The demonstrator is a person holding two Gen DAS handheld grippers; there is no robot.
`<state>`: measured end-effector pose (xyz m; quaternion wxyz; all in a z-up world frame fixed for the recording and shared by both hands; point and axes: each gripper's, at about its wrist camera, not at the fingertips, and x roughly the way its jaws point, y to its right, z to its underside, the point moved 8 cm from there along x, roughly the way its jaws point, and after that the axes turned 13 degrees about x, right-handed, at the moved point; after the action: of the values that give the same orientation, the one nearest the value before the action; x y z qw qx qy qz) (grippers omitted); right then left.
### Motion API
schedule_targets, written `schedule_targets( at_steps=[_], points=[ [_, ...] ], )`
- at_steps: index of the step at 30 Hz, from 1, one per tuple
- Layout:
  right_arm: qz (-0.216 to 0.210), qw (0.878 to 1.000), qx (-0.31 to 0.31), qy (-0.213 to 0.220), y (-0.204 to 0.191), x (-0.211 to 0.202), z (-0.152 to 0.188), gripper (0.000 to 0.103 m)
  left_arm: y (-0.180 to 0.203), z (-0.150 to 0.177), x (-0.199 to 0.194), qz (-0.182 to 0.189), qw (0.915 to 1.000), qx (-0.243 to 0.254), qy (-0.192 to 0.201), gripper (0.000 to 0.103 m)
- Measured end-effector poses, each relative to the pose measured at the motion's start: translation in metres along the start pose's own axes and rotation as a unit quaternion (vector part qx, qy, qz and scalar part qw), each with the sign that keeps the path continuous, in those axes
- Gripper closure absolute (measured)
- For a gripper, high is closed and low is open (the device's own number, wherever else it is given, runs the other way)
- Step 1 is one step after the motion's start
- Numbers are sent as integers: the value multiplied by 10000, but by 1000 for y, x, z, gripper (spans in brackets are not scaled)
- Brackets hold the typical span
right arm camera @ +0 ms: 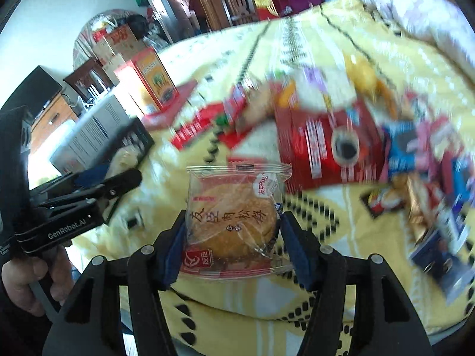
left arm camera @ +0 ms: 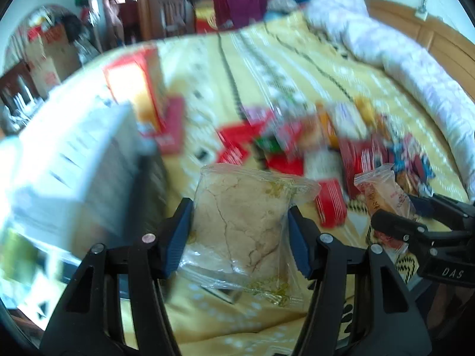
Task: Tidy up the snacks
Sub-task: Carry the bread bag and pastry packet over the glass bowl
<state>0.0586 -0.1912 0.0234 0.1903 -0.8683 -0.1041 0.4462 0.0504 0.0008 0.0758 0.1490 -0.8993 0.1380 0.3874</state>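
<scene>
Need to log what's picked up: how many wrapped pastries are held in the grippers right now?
2. A pale cracked pastry sits clamped in the left gripper; a red-labelled pastry in the right gripper. More may lie in the blurred snack pile.

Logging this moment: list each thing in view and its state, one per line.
Left gripper: shut on the pale pastry.
Pale pastry: sealed in clear wrap, held above the bedspread.
Right gripper: shut on the round cake.
Round cake: sealed, held up.
Snack pile: loose on the bedspread.
Orange box: upright.
</scene>
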Motion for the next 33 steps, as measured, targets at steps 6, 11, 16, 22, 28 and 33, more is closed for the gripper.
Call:
schedule_targets(
  at_steps=[6, 11, 16, 22, 28, 33],
  points=[
    [-251, 9983, -358, 373, -56, -20, -42, 38, -56, -17, -47, -729, 9961, -118, 492, 42],
    [-533, 9946, -736, 498, -118, -23, -60, 38, -109, -10, -71, -1165, 9904, -441, 598, 42],
    [-844, 9892, -1107, 460, -185, -19, -60, 38, -149, 7, -86, -1404, 9854, -737, 616, 42],
    [-1157, 9804, -1549, 390, -265, -13, -52, 38, -187, 22, -96, -1555, 9803, -1045, 633, 42],
    [-1534, 9705, -1848, 214, -340, -3, -43, 38, -232, 39, -110, -1742, 9718, -1452, 639, 42],
    [-1879, 9598, -2085, -59, -399, 9, -31, 38, -286, 63, -124, -2042, 9570, -1982, 560, 42]
  ],
)
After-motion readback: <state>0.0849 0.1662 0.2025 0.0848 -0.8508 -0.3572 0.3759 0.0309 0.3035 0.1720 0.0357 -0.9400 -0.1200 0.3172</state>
